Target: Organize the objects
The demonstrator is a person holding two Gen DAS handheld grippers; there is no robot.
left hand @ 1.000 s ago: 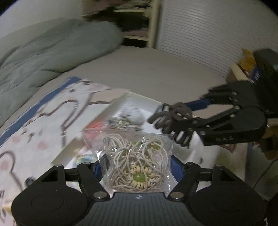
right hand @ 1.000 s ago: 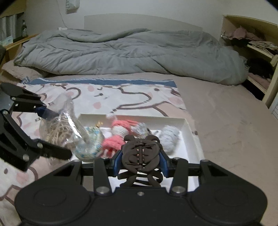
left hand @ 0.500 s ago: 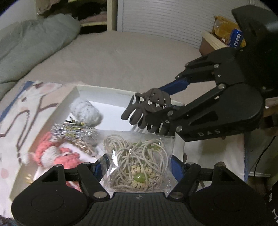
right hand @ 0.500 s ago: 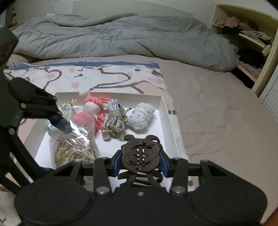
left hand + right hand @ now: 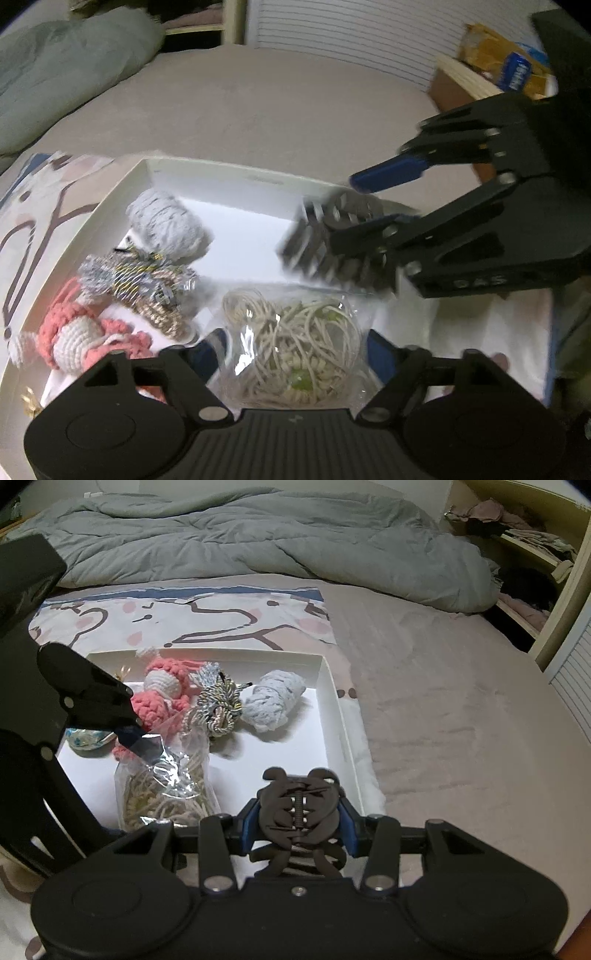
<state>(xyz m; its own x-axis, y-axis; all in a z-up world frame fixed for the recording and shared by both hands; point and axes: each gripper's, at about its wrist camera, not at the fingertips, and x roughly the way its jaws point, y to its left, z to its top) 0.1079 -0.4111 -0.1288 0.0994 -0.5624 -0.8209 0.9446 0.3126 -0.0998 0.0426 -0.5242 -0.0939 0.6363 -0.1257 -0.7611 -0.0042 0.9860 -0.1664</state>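
In a shallow white box (image 5: 341,709) on a bed, a clear bag of beige cords (image 5: 295,347) rests on the box floor between the fingers of the left gripper (image 5: 295,347), whose jaws have just been opening and now stand apart from the bag. The right gripper (image 5: 299,812) pinches a brown hair claw (image 5: 299,808) over the box's near corner. Beside the bag lie a pink crochet piece (image 5: 159,701), a braided cord bundle (image 5: 218,705) and a pale grey yarn roll (image 5: 273,701); a grey duvet (image 5: 258,535) lies beyond.
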